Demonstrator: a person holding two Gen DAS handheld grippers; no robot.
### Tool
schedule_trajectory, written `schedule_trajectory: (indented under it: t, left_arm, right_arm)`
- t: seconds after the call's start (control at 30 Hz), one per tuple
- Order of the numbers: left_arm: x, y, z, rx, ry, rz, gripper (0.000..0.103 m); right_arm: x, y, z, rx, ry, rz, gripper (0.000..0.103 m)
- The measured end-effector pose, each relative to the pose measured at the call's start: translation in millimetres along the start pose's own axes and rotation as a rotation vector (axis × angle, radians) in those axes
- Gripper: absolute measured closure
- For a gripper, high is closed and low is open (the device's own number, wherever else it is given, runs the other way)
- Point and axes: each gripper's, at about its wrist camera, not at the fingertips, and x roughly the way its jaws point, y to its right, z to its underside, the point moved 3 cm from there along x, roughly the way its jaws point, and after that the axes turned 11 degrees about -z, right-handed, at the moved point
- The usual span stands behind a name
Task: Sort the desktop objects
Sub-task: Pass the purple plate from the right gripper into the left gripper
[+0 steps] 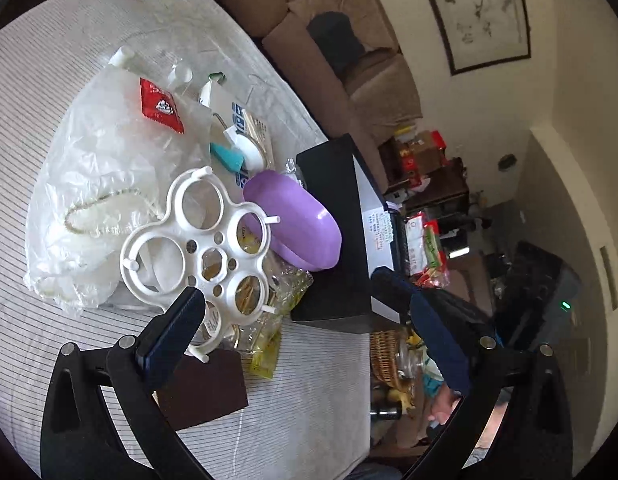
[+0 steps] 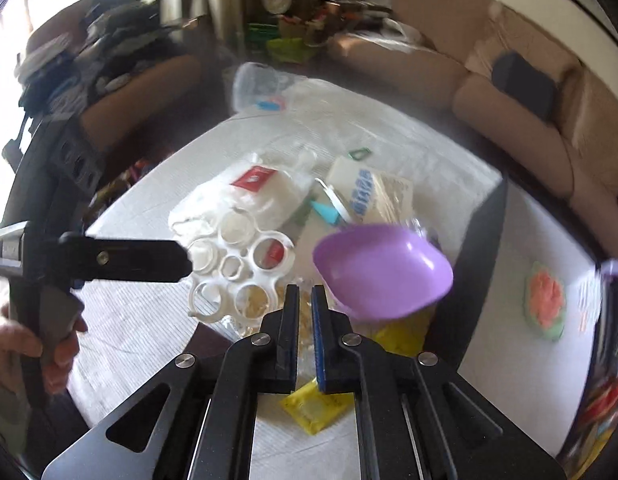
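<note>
Now right claw [image 2: 305, 296] closed, empty — purple tray [image 2: 383, 272] just beside; left claw [image 1: 305, 312] open.

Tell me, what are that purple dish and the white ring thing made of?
Purple dish: probably moulded plastic, smooth and slightly glossy, with soft highlights along its rim. White ring rack: likely rigid plastic too, matte-to-satin, uniformly white with thin moulded rings and pegs.
</note>
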Motion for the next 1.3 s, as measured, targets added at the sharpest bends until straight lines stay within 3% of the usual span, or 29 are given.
schedule_trajectory:
  t: [0.07, 0.13, 0.23, 0.33, 0.43, 0.53, 0.63, 0.8, 0.9, 1.1, 1.23, 1.27, 1.3]
  left_arm:
    - [-2, 0, 0, -0.007, 0.003, 0.015, 0.000]
    - [-7, 0, 0, 0.000, 0.019, 0.006, 0.000]
    - [-12, -2, -4, -0.002, 0.037, 0.005, 0.000]
    - [-15, -6, -7, -0.021, 0.044, 0.013, 0.000]
    - [-15, -8, -8, -0.021, 0.043, 0.010, 0.000]
    - [-15, -7, -6, -0.009, 0.034, 0.000, 0.000]
    - [-16, -7, -6, 0.001, 0.035, -0.012, 0.000]
    - [-25, -13, -11, -0.021, 0.059, -0.003, 0.000]
    - [-34, -18, -14, -0.032, 0.078, -0.013, 0.000]
    - [-50, -35, -21, -0.076, 0.111, -0.010, 0.000]
    - [-51, -39, -23, -0.087, 0.111, 0.000, 0.000]
    - [-49, -39, -23, -0.085, 0.107, 0.001, 0.000]
    - [-48, -39, -23, -0.082, 0.103, -0.002, 0.000]
  right_arm:
    - [0, 21, 6, 0.130, 0.015, -0.034, 0.065]
    - [0, 42, 12, 0.296, 0.058, -0.085, 0.047]
    - [4, 66, 16, 0.534, 0.116, -0.099, 0.042]
    - [9, 77, 26, 0.731, 0.142, -0.057, 0.029]
    - [16, 86, 36, 0.866, 0.221, -0.049, 0.029]
    - [9, 86, 32, 0.898, 0.341, 0.028, 0.025]
    - [12, 83, 36, 0.970, 0.366, 0.053, 0.025]
    - [22, 77, 76, 1.137, 0.446, 0.059, 0.024]
    - [36, 86, 93, 1.281, 0.511, 0.002, 0.024]
    - [38, 91, 89, 1.288, 0.629, -0.033, 0.026]
    - [51, 97, 81, 1.272, 0.636, -0.097, 0.044]
    - [55, 97, 80, 1.275, 0.633, -0.095, 0.067]
    - [58, 100, 82, 1.285, 0.634, -0.104, 0.076]
